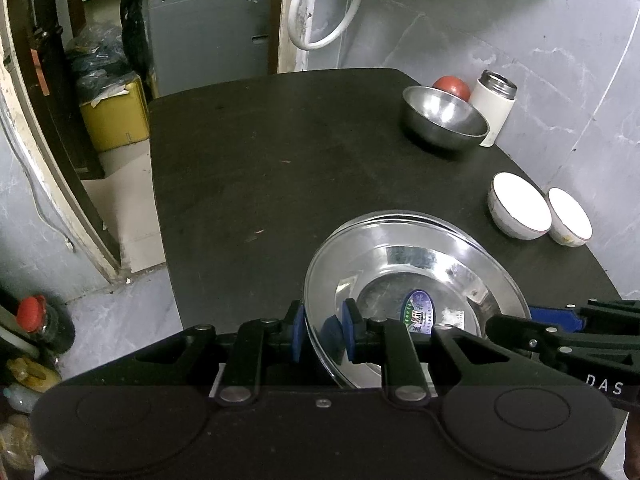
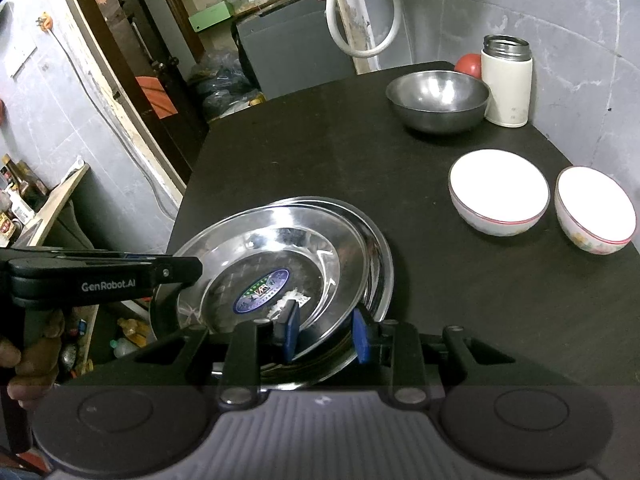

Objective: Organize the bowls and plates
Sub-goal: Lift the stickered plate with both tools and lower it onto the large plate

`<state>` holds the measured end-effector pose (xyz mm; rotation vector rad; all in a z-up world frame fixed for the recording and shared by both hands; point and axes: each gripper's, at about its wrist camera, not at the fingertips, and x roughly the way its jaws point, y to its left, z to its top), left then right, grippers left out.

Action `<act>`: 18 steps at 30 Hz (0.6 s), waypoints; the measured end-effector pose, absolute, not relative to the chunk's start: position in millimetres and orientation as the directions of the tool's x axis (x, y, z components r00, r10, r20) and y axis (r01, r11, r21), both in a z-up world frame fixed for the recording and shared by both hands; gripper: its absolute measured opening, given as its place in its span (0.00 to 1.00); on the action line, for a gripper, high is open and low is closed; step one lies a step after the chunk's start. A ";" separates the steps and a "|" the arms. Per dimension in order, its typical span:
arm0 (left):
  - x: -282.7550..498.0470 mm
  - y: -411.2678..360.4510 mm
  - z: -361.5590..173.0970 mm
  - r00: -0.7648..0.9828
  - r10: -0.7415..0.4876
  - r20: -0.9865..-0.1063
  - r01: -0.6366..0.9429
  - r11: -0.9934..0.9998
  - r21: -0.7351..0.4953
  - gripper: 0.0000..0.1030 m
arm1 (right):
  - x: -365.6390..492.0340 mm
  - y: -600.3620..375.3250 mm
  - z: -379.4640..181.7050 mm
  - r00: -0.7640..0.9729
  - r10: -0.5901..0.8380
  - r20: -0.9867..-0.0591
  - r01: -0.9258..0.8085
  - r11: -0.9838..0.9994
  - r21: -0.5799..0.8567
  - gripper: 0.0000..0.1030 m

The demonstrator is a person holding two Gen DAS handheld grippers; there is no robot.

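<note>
Both tools are on the plates at the near edge of the dark tabletop (image 2: 304,168). The left hand-held gripper (image 1: 323,334) has its blue pads pinched on the rim of the top steel plate (image 1: 416,280), which sits tilted over a second plate (image 2: 376,256) beneath. The right hand-held gripper (image 2: 326,334) straddles the near rims with its pads spread, and I cannot tell whether it is actually gripping.

This looks like the plate-stacking step: the top plate likely needs lowering until it nests squarely on the lower one.

Further back stand a steel bowl (image 2: 438,100), a flask (image 2: 507,84) and something red (image 2: 469,65). Two white bowls (image 2: 498,196) sit to the right, well apart from the plates, probably next. Nothing blocks the way.
</note>
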<state>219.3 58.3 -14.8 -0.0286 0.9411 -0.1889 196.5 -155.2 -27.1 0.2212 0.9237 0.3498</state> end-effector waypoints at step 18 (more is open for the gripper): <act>226.3 55.0 -24.9 0.554 -0.155 -0.818 0.154 0.985 -0.082 0.23 | 196.6 -139.4 -29.4 0.555 0.336 -0.761 -0.237 0.941 0.242 0.32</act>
